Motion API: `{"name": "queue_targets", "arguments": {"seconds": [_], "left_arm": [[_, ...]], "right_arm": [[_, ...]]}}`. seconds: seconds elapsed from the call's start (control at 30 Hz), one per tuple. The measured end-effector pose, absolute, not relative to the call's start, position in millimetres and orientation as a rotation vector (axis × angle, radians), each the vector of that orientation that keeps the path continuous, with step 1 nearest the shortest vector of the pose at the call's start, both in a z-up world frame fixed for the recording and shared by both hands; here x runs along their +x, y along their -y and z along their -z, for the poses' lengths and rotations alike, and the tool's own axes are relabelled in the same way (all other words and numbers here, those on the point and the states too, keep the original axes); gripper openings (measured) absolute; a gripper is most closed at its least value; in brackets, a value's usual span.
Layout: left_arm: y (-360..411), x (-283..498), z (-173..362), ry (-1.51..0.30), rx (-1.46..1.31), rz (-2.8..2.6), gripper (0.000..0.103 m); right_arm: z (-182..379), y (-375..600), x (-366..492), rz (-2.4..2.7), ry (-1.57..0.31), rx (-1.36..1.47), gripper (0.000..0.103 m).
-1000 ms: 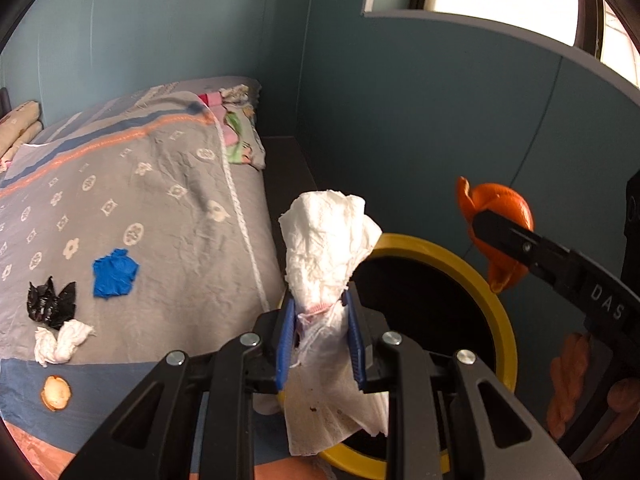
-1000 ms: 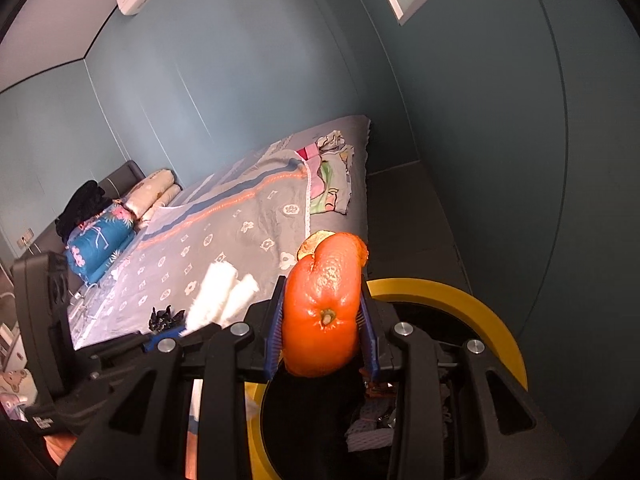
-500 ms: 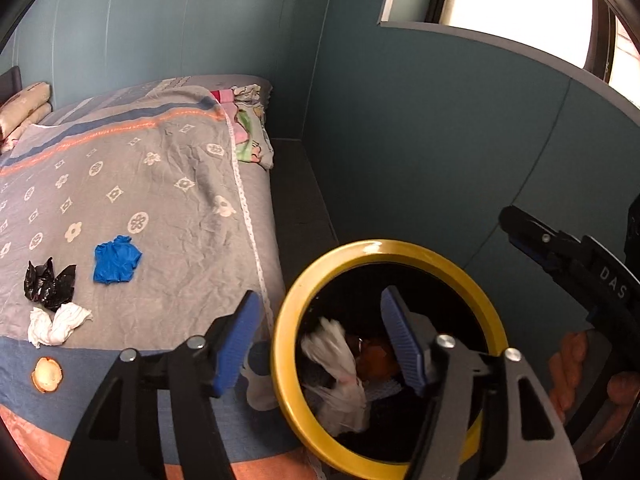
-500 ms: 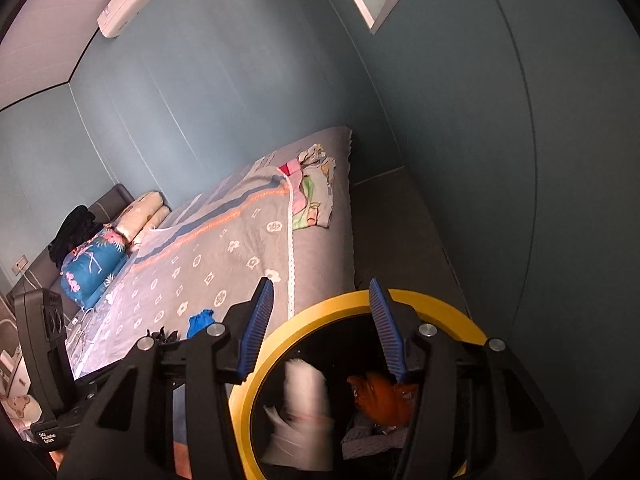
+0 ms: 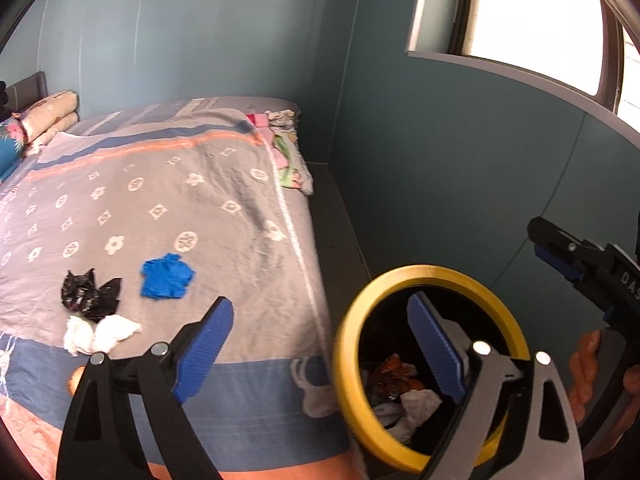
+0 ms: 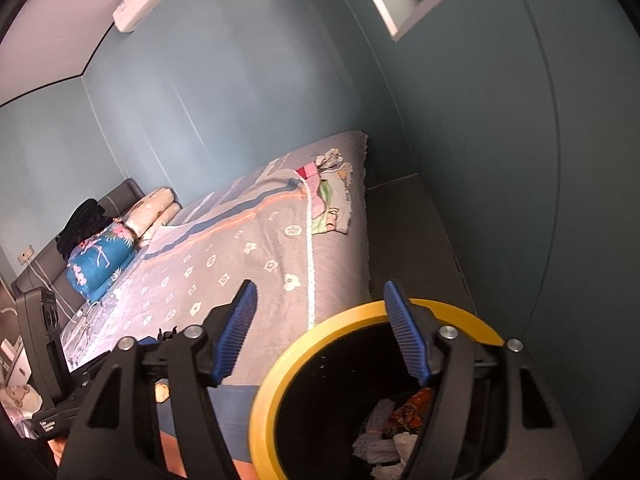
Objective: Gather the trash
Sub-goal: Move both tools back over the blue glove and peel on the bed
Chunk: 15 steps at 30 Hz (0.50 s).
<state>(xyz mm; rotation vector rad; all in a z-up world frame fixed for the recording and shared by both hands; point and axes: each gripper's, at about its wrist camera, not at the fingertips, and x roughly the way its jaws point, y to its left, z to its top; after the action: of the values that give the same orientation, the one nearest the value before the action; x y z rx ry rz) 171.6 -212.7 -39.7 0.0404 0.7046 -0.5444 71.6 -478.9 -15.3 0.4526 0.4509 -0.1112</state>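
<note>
A black bin with a yellow rim (image 5: 347, 344) stands on the floor beside the bed; orange peel (image 5: 390, 368) and white tissue (image 5: 420, 400) lie inside it. My left gripper (image 5: 320, 304) hangs over the bin's left edge, its jaws opening with nothing between them. My right gripper (image 6: 320, 288) is above the bin rim (image 6: 280, 372), its jaws also opening and empty. On the quilt lie a blue scrap (image 5: 166, 276), a black wrapper (image 5: 88, 294), a white tissue (image 5: 100, 332) and a small peel piece (image 5: 74, 378).
The bed's grey patterned quilt (image 5: 180, 200) fills the left. Folded clothes (image 5: 286, 152) sit at its far corner, pillows (image 6: 152, 212) at the head. A narrow floor strip (image 5: 340, 220) runs between bed and teal wall. A hand (image 5: 588, 368) holds the right gripper's handle.
Both grippers let go: the white tissue and the orange peel dropped into the bin. Both pairs of jaws have widened. The left view has swung left toward the bed.
</note>
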Motion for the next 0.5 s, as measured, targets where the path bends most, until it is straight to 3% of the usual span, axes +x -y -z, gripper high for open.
{"name": "queue_targets", "arguments": {"seconds": [0.23, 0.5], "left_arm": [[166.3, 181.9, 32.1, -0.677, 0.042, 0.468, 0.088], [105.3, 199.6, 36.6, -0.676, 0.043, 0.370, 0.089]], "right_arm": [[-3.5, 442.0, 96.6, 0.050, -0.466, 0.411, 0.076], [-9.6, 397.7, 131.9, -0.023, -0.518, 0.368, 0.077]]}}
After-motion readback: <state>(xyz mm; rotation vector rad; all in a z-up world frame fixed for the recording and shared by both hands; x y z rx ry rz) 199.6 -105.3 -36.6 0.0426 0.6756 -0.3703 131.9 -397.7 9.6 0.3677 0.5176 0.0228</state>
